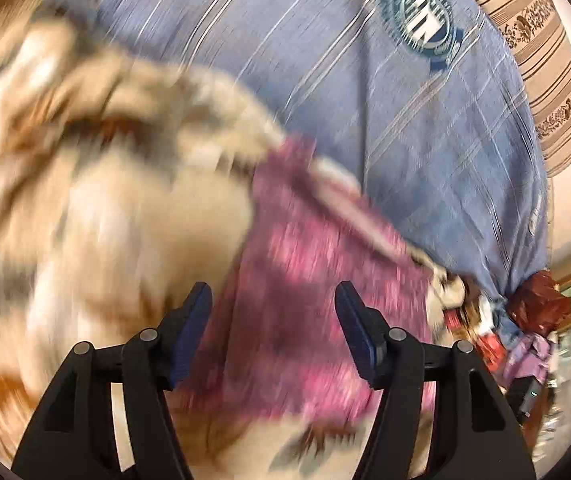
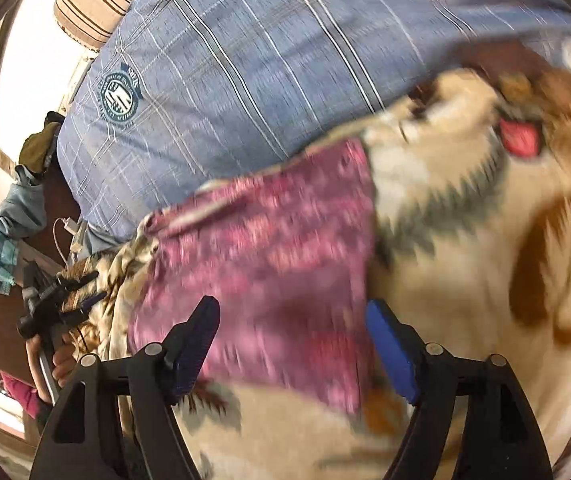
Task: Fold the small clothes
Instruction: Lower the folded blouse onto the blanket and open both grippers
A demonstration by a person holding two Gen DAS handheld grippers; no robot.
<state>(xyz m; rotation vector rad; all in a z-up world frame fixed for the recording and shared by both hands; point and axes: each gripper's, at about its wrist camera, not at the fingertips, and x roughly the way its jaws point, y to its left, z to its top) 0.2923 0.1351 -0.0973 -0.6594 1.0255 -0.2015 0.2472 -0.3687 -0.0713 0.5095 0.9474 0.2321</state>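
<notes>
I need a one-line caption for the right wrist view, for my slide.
Open right gripper above a pink cloth lying on a beige blanket, blue pillow behind.

Pink patterned garment (image 1: 317, 280), cream blanket (image 1: 125, 240) with brown markings, blue plaid pillow (image 1: 285, 60)

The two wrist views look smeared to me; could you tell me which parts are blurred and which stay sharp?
Left wrist view: the pink cloth and cream blanket are motion-blurred; the left gripper and the blue pillow with its emblem stay crisper. Right wrist view: the same cloth and blanket smear; the right gripper stays sharp. Both bow at the edges.
</notes>
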